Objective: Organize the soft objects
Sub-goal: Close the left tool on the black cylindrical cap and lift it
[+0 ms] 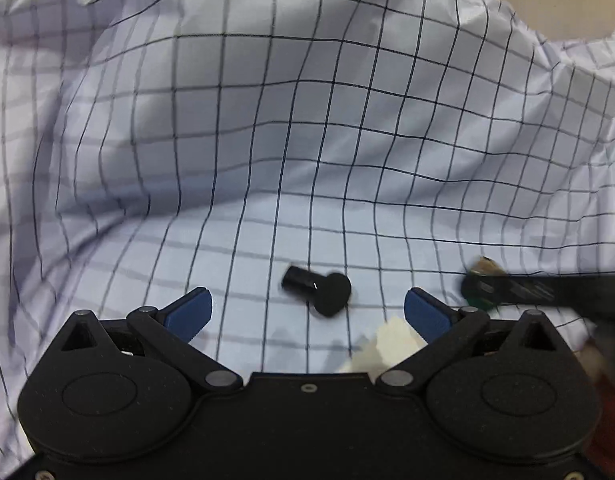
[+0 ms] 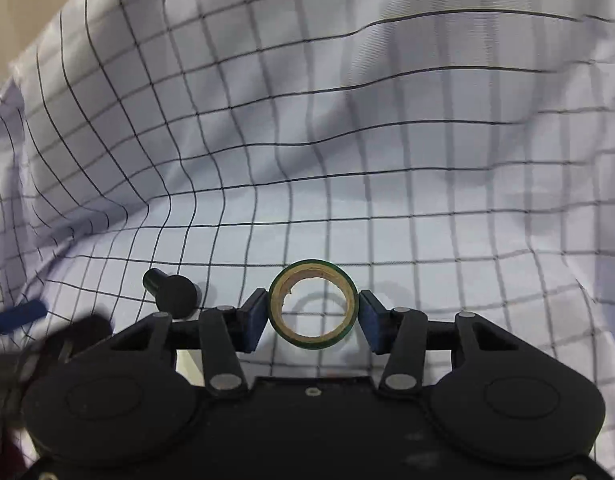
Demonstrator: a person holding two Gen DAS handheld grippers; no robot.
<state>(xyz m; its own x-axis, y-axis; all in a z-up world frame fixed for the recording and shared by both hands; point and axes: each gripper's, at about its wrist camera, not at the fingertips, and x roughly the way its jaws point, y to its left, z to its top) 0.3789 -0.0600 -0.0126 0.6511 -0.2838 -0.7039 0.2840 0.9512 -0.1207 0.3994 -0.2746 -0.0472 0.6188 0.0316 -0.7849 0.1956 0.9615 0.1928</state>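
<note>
Checked white cloth (image 1: 307,128) with thin dark grid lines is filling both wrist views, billowing and creased toward 12 o'clock, lying flatter near the grippers. Tan background is peeking past the cloth edge at 11 o'clock in the right wrist view.

I'm seeing my right gripper (image 2: 313,314) clamping a roll of tape (image 2: 312,305), green outside, tan cardboard core, ring opening facing the camera. Both blue pads (image 2: 254,318) are pressing on the roll's sides, at 9 and 3 o'clock of it. The roll is sitting dead centre between the fingers, cloth showing through its hole.

My left gripper (image 1: 307,312) is standing wide open, nothing between its blue pads (image 1: 189,312). A small black knob-like part (image 1: 319,290), short stem plus round head, is lying on the cloth just ahead of the gap, touching neither pad. In the right wrist view the same black part (image 2: 173,292) is lying at 9 o'clock of the roll, apart from it.

In the left wrist view the right gripper is coming in blurred at 3 o'clock, green roll edge (image 1: 477,294) showing at its tip. A pale patch (image 1: 387,344) is showing under the cloth edge near the left gripper's right finger; can't tell what it is.
</note>
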